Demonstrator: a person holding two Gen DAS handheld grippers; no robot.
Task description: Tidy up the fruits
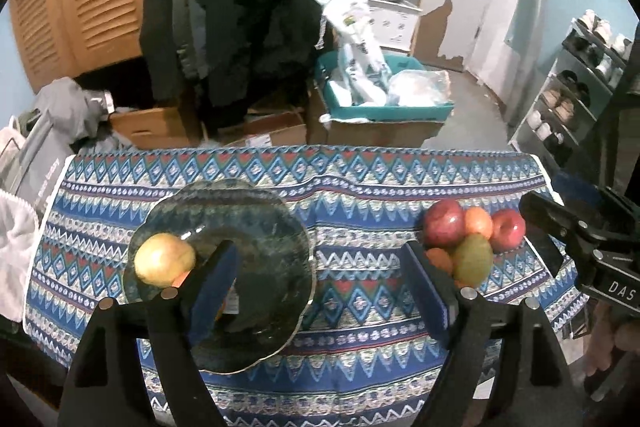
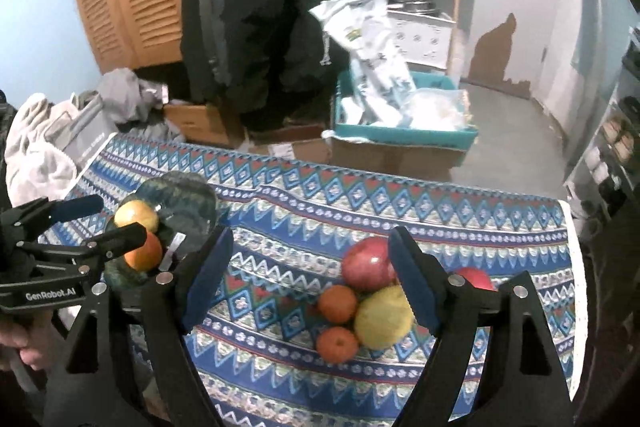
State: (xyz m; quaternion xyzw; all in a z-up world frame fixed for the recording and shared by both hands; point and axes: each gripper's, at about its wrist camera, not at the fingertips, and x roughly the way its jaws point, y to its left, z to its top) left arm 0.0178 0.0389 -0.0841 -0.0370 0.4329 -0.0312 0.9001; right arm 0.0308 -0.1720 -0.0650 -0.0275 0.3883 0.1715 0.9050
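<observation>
Left wrist view: the left gripper [image 1: 320,267] stands spread and empty at lower centre; a yellow apple [image 1: 164,264] lies in the dark scalloped glass plate [image 1: 256,215] at left; loose fruit [image 1: 460,235] clusters at right.

Right wrist view: the right gripper [image 2: 308,271] is spread, empty, above the patterned blue tablecloth [image 2: 280,227]; a red apple [image 2: 366,263], two oranges [image 2: 338,303] and a yellow-green fruit [image 2: 382,319] sit at lower right.

The left tongs [image 2: 110,221] read "GenRobot.AI"; the right tongs [image 1: 548,227] show what looks like "DAS".
</observation>
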